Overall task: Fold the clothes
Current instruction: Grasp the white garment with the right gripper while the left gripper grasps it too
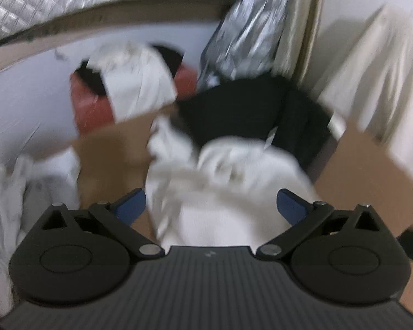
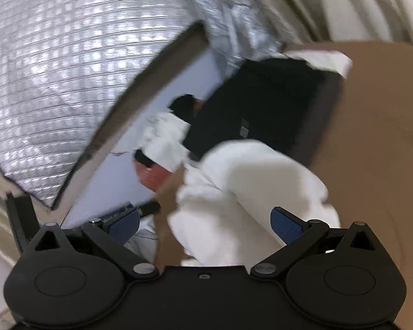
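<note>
Left wrist view is motion-blurred: your left gripper (image 1: pixel 210 202) gapes wide, empty, white garment (image 1: pixel 228 170) at twelve o'clock. Your right gripper (image 2: pixel 205 221) likewise spreads wide, holding nothing; cardboard box (image 2: pixel 377 151) at two o'clock.

I see a quilted silver foil sheet (image 2: pixel 55 63) behind a brown board edge (image 2: pixel 140 107). A cardboard box (image 1: pixel 110 154) stands near a red container (image 1: pixel 92 104); cream curtain (image 1: pixel 371 63) hangs alongside.

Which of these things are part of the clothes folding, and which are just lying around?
Part of the job:
- rumpled white cloth garment
- black cloth garment
- both open grippers: left, right

Lying about:
- brown cardboard box
- silver quilted foil sheet
- red box
</note>
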A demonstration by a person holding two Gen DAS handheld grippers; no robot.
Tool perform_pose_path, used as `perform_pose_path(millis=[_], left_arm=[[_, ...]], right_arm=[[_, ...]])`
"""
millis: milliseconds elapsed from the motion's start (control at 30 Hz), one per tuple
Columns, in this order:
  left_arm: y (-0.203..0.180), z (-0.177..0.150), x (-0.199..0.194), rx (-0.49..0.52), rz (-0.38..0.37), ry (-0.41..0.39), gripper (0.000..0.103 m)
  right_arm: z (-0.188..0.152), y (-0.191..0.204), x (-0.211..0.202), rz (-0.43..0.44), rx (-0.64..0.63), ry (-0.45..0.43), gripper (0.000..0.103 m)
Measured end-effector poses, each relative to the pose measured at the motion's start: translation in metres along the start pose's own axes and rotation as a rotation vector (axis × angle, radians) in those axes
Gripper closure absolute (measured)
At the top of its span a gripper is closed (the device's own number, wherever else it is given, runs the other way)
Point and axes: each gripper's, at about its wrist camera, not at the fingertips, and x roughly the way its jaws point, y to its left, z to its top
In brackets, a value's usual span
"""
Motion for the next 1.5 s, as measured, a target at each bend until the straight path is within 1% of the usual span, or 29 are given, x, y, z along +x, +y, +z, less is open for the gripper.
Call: perform_pose_path(millis=[33, 100, 200, 300, 400, 467, 500, 567, 633, 667, 700, 733, 767, 800, 833, 867, 933, 967, 1000, 1033, 1067, 1100, 1167, 1267, 1333, 1433, 1500], left_arm=[[0.006, 0.006, -0.002, -0.026, -0.028, -0.019, 0.000], [0.015, 0.003, 0.014, -0.049, -0.031, 0.006, 0.000], [0.030, -0.003, 0.039, -0.085, -0.034, 0.045, 0.000], [0.051, -0.029, 0.085, -0.150, 0.003, 0.141, 0.000], [0.071, -0.052, 0.122, -0.233, -0.045, 0.275, 0.002], [0.076, -0.059, 0.133, -0.269, -0.077, 0.294, 0.002], [0.078, -0.060, 0.139, -0.285, -0.097, 0.294, 0.001], [0.081, -0.065, 0.154, -0.329, -0.150, 0.313, 0.000], [0.083, -0.073, 0.170, -0.382, -0.216, 0.346, 0.000], [0.084, -0.076, 0.178, -0.409, -0.248, 0.362, 0.000], [0.085, -0.080, 0.185, -0.436, -0.281, 0.378, 0.000], [0.086, -0.084, 0.193, -0.462, -0.314, 0.394, 0.001], [0.088, -0.087, 0.201, -0.489, -0.347, 0.410, 0.009], [0.089, -0.091, 0.209, -0.515, -0.379, 0.426, 0.019], [0.089, -0.094, 0.216, -0.540, -0.411, 0.440, 0.024], [0.085, -0.096, 0.217, -0.548, -0.433, 0.439, 0.032], [0.076, -0.102, 0.218, -0.551, -0.465, 0.447, 0.037], [0.073, -0.104, 0.219, -0.557, -0.479, 0.455, 0.041], [0.070, -0.106, 0.219, -0.562, -0.493, 0.463, 0.043], [0.068, -0.108, 0.219, -0.566, -0.507, 0.470, 0.044], [0.065, -0.108, 0.217, -0.557, -0.524, 0.471, 0.046], [0.062, -0.110, 0.212, -0.540, -0.549, 0.467, 0.047], [0.055, -0.111, 0.202, -0.486, -0.597, 0.451, 0.048], [0.046, -0.111, 0.187, -0.405, -0.672, 0.422, 0.049], [0.034, -0.114, 0.182, -0.374, -0.714, 0.422, 0.049], [0.009, -0.120, 0.177, -0.313, -0.759, 0.435, 0.049], [-0.013, -0.123, 0.164, -0.241, -0.752, 0.445, 0.048]], right_arm=[[0.005, 0.008, 0.003, 0.004, -0.029, 0.013, 0.000], [0.012, 0.019, 0.015, -0.006, -0.081, 0.042, 0.000], [0.020, 0.016, 0.044, -0.067, -0.127, 0.084, 0.000], [0.031, -0.003, 0.075, -0.145, -0.123, 0.107, 0.000], [0.042, -0.032, 0.106, -0.181, -0.107, 0.117, 0.000], [0.050, -0.053, 0.128, -0.182, -0.093, 0.116, 0.000], [0.050, -0.062, 0.137, -0.166, -0.078, 0.107, 0.000], [0.054, -0.092, 0.157, -0.112, 0.000, 0.097, 0.000], [0.052, -0.121, 0.175, -0.091, 0.139, 0.100, 0.000], [0.047, -0.131, 0.182, -0.087, 0.188, 0.103, 0.001], [0.041, -0.140, 0.190, -0.085, 0.232, 0.108, 0.011], [0.033, -0.143, 0.197, -0.091, 0.245, 0.120, 0.018], [0.025, -0.143, 0.202, -0.089, 0.249, 0.124, 0.021], [0.016, -0.140, 0.202, -0.070, 0.242, 0.105, 0.025], [0.007, -0.138, 0.202, -0.051, 0.236, 0.090, 0.030], [0.001, -0.139, 0.199, -0.031, 0.239, 0.090, 0.033], [-0.011, -0.140, 0.194, 0.009, 0.247, 0.093, 0.048], [-0.017, -0.142, 0.191, 0.031, 0.262, 0.110, 0.051], [-0.023, -0.142, 0.187, 0.045, 0.269, 0.125, 0.057], [-0.029, -0.141, 0.183, 0.058, 0.277, 0.141, 0.061], [-0.034, -0.141, 0.179, 0.071, 0.282, 0.153, 0.062], [-0.038, -0.139, 0.172, 0.077, 0.276, 0.146, 0.064], [-0.044, -0.136, 0.157, 0.097, 0.277, 0.134, 0.064], [-0.053, -0.135, 0.134, 0.149, 0.299, 0.125, 0.064], [-0.060, -0.135, 0.118, 0.162, 0.299, 0.111, 0.064], [-0.073, -0.138, 0.089, 0.155, 0.312, 0.077, 0.064], [-0.087, -0.137, 0.064, 0.105, 0.305, 0.031, 0.064]])
